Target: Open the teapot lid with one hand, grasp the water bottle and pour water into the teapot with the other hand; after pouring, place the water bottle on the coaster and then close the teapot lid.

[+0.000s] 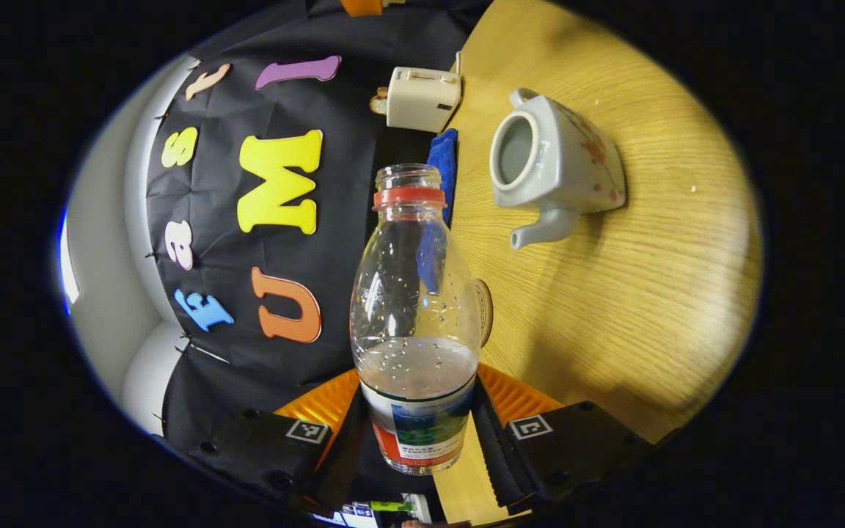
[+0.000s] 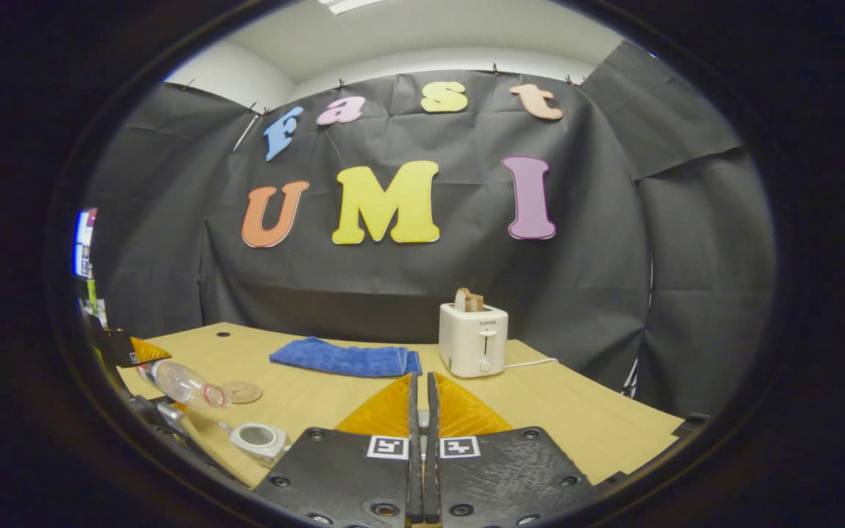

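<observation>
Clear plastic water bottle, clamped at its base by the left tongs, lies tipped toward the white lidless ceramic teapot for pouring, while the right tongs sit closed.

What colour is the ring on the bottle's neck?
Red ring on the bottle; the left gripper view shows it best.

Coaster mostly hidden behind water bottle; teapot partly cut off.

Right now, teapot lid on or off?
Off. The teapot mouth gapes open in the left gripper view, no lid on it. The bottle is tipped toward it.
</observation>
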The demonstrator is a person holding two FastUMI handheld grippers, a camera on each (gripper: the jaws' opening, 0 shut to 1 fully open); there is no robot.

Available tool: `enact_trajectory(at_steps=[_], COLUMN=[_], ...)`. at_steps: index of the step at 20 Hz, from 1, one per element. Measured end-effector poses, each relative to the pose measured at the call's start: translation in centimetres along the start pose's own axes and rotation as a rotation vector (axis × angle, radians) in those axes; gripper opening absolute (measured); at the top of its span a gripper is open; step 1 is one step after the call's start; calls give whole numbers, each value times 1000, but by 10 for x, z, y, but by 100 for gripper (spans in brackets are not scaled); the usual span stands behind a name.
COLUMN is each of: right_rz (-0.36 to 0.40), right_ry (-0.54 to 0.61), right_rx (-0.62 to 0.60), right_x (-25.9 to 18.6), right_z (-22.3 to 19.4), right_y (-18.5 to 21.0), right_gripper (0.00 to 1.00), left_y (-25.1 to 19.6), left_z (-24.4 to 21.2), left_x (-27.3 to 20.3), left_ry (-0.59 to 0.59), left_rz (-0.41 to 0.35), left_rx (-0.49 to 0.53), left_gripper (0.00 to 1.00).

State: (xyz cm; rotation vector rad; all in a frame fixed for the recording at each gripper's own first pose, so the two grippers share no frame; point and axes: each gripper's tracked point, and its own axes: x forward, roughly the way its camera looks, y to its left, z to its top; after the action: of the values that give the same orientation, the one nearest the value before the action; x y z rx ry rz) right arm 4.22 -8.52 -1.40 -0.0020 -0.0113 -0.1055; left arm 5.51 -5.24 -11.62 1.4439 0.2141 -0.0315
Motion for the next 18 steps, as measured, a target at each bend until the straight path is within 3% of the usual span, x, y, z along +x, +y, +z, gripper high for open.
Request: enact_trajectory(at_steps=[11, 18], right_rz=[-9, -10], right_ry=[-1, -8], right_rx=[-3, 3], right_x=[1, 0], right_z=[0, 3], right_y=[-4, -7], right_gripper=[1, 1], left_y=[12, 19], left_z=[2, 3], left_x=[-9, -9], left_ry=[40, 51], left_rz=[18, 17], left_rx=[299, 370], left_gripper=[74, 74])
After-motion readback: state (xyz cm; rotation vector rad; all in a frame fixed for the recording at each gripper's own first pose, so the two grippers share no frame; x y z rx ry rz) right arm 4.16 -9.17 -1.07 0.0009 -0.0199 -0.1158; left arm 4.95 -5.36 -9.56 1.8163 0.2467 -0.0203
